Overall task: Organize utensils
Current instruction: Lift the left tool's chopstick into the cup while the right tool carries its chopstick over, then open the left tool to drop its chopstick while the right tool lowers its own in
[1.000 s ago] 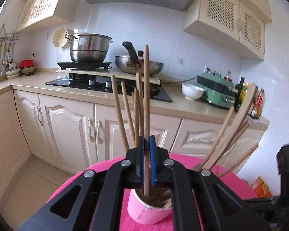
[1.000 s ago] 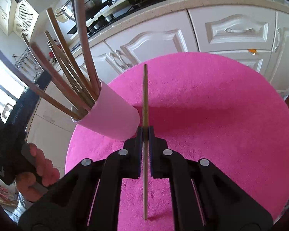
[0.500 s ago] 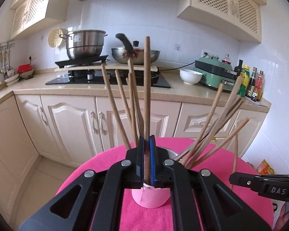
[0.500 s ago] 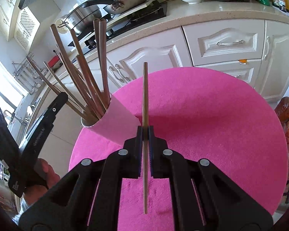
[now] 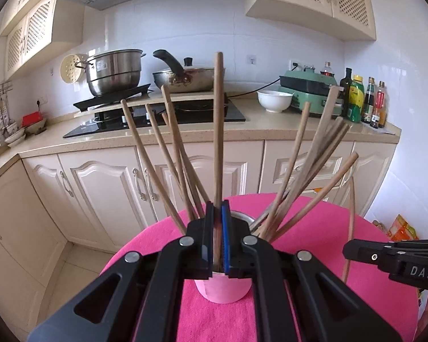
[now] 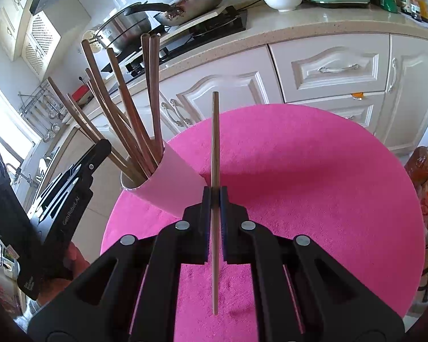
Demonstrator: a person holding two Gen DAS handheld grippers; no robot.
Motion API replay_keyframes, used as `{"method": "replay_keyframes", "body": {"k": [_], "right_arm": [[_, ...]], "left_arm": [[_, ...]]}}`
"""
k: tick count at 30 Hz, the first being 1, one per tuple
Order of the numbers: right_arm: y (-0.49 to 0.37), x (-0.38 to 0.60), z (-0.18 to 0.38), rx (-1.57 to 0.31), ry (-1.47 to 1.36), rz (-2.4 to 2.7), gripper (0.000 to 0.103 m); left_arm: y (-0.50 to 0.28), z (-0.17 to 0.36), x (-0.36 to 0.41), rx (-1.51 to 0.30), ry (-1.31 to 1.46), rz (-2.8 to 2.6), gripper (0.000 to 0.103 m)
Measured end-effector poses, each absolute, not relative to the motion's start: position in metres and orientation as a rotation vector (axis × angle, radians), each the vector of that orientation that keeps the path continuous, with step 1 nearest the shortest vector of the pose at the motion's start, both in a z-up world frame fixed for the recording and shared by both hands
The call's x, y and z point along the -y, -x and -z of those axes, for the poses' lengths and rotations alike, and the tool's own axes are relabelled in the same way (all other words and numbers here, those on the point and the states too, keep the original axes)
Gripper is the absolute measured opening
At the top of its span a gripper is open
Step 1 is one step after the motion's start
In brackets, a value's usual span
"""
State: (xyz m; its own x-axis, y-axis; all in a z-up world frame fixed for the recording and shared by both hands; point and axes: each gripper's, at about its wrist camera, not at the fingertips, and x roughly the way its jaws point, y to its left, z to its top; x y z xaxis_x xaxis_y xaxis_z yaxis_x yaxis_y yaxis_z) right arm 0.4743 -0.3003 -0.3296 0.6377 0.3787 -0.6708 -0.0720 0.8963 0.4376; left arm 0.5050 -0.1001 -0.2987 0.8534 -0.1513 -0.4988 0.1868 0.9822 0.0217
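A pink cup (image 5: 222,289) stands on the round pink table (image 5: 145,245) with several brown wooden chopsticks (image 5: 154,165) fanned out of it. My left gripper (image 5: 217,209) is shut on one darker chopstick (image 5: 218,131), which stands upright over the cup's near rim; its lower end is hidden behind the jaws. In the right wrist view the cup (image 6: 174,182) sits left of my right gripper (image 6: 214,193), which is shut on a paler, thinner chopstick (image 6: 215,142) above the pink table (image 6: 314,185). The left gripper (image 6: 100,149) reaches the chopstick bundle from the left.
Cream cabinets and a counter with a hob, a steel pot (image 5: 114,71), a pan, a white bowl (image 5: 274,99), a green appliance and bottles stand behind the table. Packets (image 6: 425,171) lie on the floor at the right. A hand (image 6: 71,262) holds the left gripper's grip.
The left view has rolled level and the right gripper with its chopstick has come into it at the right. The right gripper has risen slightly; both stay shut on their chopsticks.
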Motion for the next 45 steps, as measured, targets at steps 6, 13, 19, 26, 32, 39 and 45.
{"method": "replay_keyframes", "body": {"k": [6, 13, 19, 26, 32, 39, 45], "right_arm": [[-0.473, 0.302, 0.323, -0.824, -0.399, -0.267, 0.006], [-0.470, 0.302, 0.313, -0.800, -0.398, -0.264, 0.006], [-0.467, 0.297, 0.306, -0.788, -0.390, -0.273, 0.006], [-0.461, 0.288, 0.297, -0.780, -0.368, -0.283, 0.006], [-0.452, 0.285, 0.284, -0.748, -0.346, -0.271, 0.006], [-0.433, 0.287, 0.246, -0.599, -0.355, -0.253, 0.006], [-0.435, 0.259, 0.211, -0.477, -0.299, -0.305, 0.006]], "left_arm": [[-0.507, 0.300, 0.096, -0.560, -0.028, 0.179, 0.007], [-0.508, 0.300, 0.079, -0.613, 0.058, 0.166, 0.033], [-0.502, 0.297, 0.066, -0.661, 0.081, 0.132, 0.035], [-0.499, 0.294, 0.045, -0.800, 0.137, 0.062, 0.041], [-0.491, 0.290, 0.030, -0.826, 0.149, 0.031, 0.042], [-0.487, 0.286, 0.017, -0.847, 0.149, 0.015, 0.042], [-0.486, 0.283, 0.011, -0.857, 0.152, 0.016, 0.042]]}}
